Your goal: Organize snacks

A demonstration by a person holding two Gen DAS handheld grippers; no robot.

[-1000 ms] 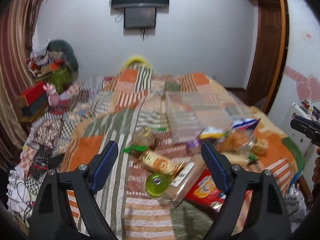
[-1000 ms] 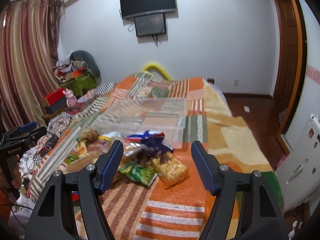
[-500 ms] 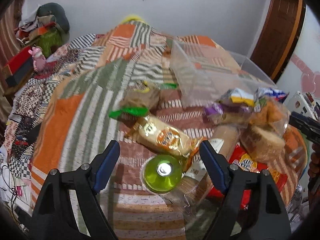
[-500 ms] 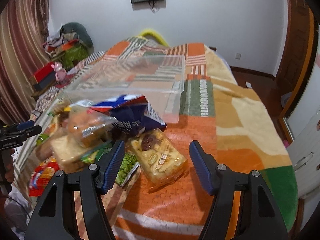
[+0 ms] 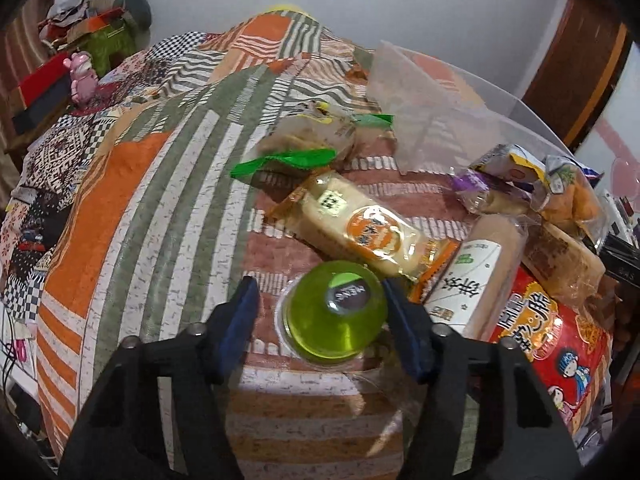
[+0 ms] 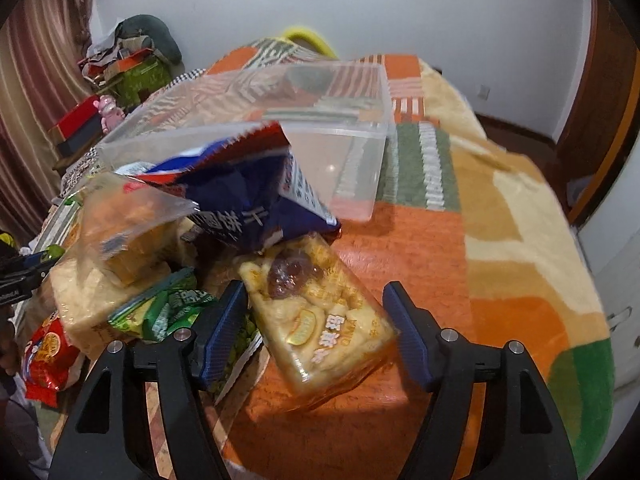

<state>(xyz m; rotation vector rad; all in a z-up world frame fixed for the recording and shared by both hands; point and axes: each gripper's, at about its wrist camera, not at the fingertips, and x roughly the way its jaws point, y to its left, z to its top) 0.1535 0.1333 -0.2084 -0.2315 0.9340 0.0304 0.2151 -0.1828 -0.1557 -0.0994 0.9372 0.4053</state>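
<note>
The left gripper is straddling the green jelly cup on the bed, its fingers open, the right one just touching the cup; the right gripper is bracketing the yellow biscuit pack, fingers open too. Each should be closing gently and squarely, since the cup is likely slick and the pack crushable, before lifting toward the clear plastic box behind the pile

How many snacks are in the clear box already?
None that I can see: the clear box looks empty. The left gripper is open around the green jelly cup, the right gripper open around the yellow snack pack. The whole snack pile, including the blue bag, still lies on the bed.
</note>
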